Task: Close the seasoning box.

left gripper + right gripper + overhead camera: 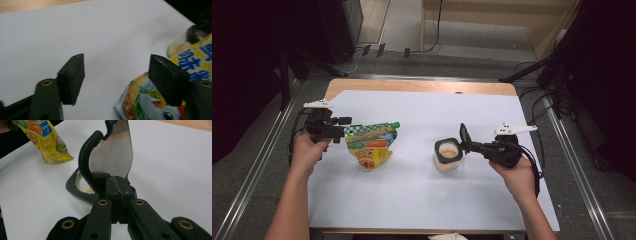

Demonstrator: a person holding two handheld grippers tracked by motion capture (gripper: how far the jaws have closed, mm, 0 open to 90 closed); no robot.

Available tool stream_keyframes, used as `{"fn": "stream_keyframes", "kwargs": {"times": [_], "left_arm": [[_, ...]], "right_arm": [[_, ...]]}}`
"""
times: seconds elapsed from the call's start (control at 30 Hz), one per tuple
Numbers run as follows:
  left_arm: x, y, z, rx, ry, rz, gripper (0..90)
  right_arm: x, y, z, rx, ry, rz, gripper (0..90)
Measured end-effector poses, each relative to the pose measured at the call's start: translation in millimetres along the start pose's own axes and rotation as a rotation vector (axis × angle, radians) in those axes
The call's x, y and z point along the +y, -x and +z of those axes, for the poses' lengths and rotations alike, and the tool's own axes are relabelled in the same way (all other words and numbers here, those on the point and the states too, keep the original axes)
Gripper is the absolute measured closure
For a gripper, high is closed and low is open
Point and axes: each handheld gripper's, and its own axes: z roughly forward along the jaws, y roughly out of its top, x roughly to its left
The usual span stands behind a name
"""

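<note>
Jaws of the left gripper (346, 131) spread, right gripper (466, 145) pinching a lid (112, 152), over white table (422, 195).

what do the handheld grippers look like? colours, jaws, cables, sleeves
Both black. Left gripper: flat rectangular black pads, brass-coloured rivets. Right gripper: same linkage and rivets. Each carries a pale three-cornered plate and trails a black cable. Forearms bare, no sleeves.

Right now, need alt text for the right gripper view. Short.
The right tongs are clamped shut on the hinged lid of a small container, holding the lid flipped up over its opening. The container stands on a white table, and a yellow snack pouch is at upper left.
</note>
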Motion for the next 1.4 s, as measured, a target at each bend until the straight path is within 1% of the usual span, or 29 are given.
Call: {"fn": "stream_keyframes", "kwargs": {"times": [0.1, 0.2, 0.3, 0.37, 0.43, 0.53, 0.7, 0.9, 1.0, 1.27, 1.4], "left_arm": [[0.2, 0.0, -0.8, 0.012, 0.005, -0.003, 30.1], [-0.2, -0.4, -0.7, 0.017, -0.003, -0.008, 30.0], [-0.4, -0.5, -0.7, 0.015, -0.002, -0.01, 29.6], [-0.4, -0.4, -0.9, 0.017, -0.004, -0.013, 29.4], [-0.6, -0.9, -0.7, 0.009, -0.005, -0.022, 29.1], [-0.9, -0.9, -0.8, 0.008, -0.006, -0.02, 29.0], [-1.1, -1.4, -0.3, 0.009, -0.013, -0.026, 28.8], [-1.3, -1.4, -0.1, 0.006, -0.016, -0.027, 28.8], [-1.2, -1.4, -0.1, 0.005, -0.018, -0.024, 28.8], [-1.4, -1.2, 0.6, 0.003, -0.021, -0.022, 28.8], [-1.7, -1.4, 0.5, 0.006, -0.023, -0.023, 28.8]], "right_arm": [[0.2, -2.5, 2.0, 0.005, 0.003, -0.008, 90.0], [0.1, -3.5, 3.0, 0.014, 0.004, -0.001, 90.0], [0.3, -4.0, 3.9, 0.032, 0.012, 0.009, 90.0], [0.6, -5.6, 5.1, 0.037, 0.011, 0.005, 90.0], [0.7, -7.2, 6.5, 0.046, 0.01, 0.004, 90.0], [0.9, -9.7, 8.9, 0.058, 0.012, 0.002, 90.0], [0.3, -12.1, 13.9, 0.069, -0.004, -0.003, 90.0], [-1.9, -13.0, 22.1, 0.077, -0.034, -0.002, 90.0], [-3.2, -14.5, 26.1, 0.074, -0.053, -0.011, 90.0], [-3.4, -15.9, 27.2, 0.084, -0.047, -0.014, 89.9], [-3.5, -15.4, 25.4, 0.085, -0.034, -0.014, 87.0]]}}
